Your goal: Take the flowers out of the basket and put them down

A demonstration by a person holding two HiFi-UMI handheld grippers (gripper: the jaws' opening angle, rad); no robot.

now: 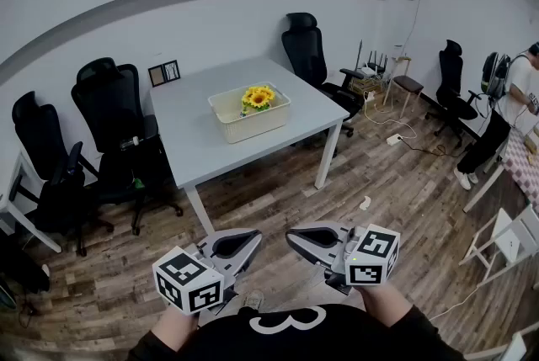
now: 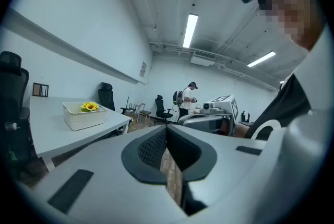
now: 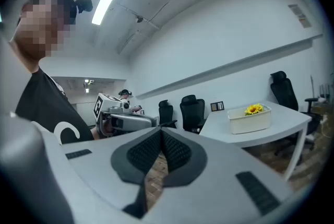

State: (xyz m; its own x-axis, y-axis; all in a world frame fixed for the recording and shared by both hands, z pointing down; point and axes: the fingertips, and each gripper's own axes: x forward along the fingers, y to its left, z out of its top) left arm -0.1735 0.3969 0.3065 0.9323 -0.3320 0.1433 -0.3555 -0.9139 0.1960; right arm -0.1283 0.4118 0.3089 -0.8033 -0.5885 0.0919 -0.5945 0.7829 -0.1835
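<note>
A white basket [image 1: 249, 119] stands on the grey table [image 1: 198, 140], with yellow sunflowers [image 1: 258, 98] inside it. Both grippers are held low, close to the person's body and far from the table. My left gripper [image 1: 255, 238] is shut with nothing in it. My right gripper [image 1: 290, 236] is shut too and holds nothing. Their tips point towards each other over the wooden floor. In the left gripper view the basket [image 2: 83, 116] and flowers [image 2: 89, 107] sit far off at the left. In the right gripper view the basket [image 3: 250, 119] and flowers [image 3: 254, 109] lie at the right.
Black office chairs [image 1: 114, 119] stand left of the table, and another [image 1: 307, 48] behind it. A small picture frame [image 1: 164, 72] leans at the table's back edge. A person [image 1: 509, 111] stands at the far right near white chairs [image 1: 505, 241]. Cables lie on the floor [image 1: 404, 140].
</note>
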